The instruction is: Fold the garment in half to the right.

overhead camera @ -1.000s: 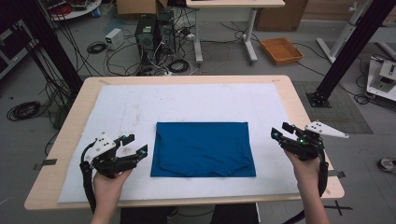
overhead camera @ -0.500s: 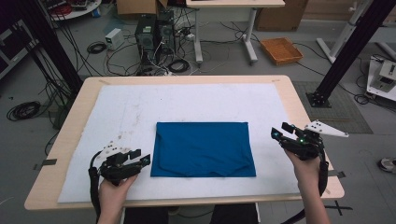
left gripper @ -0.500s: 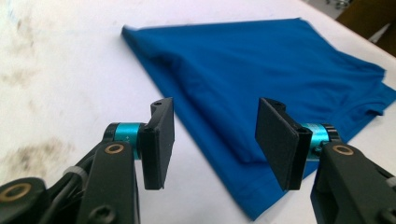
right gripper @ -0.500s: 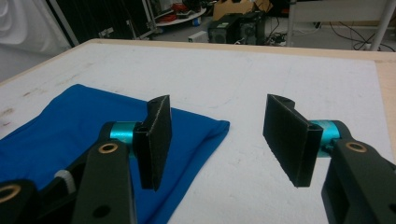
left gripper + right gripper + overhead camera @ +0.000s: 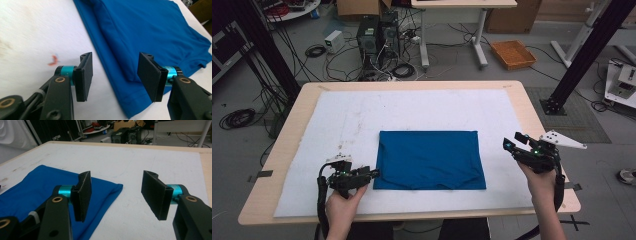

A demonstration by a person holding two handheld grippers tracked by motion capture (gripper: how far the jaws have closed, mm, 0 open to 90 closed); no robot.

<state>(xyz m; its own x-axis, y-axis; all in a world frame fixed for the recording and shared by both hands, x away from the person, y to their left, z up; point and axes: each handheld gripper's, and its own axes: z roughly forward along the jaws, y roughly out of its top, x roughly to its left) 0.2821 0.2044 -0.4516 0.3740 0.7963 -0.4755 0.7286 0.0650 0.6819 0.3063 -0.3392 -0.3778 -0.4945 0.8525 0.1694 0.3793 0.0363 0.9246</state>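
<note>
A folded blue cloth (image 5: 428, 159) lies flat in the middle of the white mat (image 5: 362, 120). My left gripper (image 5: 371, 174) is open at the cloth's near left corner, low over the mat. In the left gripper view its jaws straddle the cloth's left edge (image 5: 117, 75), with the fabric (image 5: 150, 30) spreading beyond. My right gripper (image 5: 511, 143) is open and held off the cloth's right side. In the right gripper view the blue cloth (image 5: 37, 187) lies to the left behind the left jaw, with bare mat between the jaws.
The white mat covers a wooden table (image 5: 532, 115). A small red mark (image 5: 53, 60) is on the mat near my left gripper. Beyond the table stand computer towers (image 5: 377, 37), cables, another desk and an orange tray (image 5: 513, 54) on the floor.
My left gripper has moved right and toward the table's near edge, reaching the cloth's near left corner. The right gripper has stayed where it was, and the cloth has not moved.
</note>
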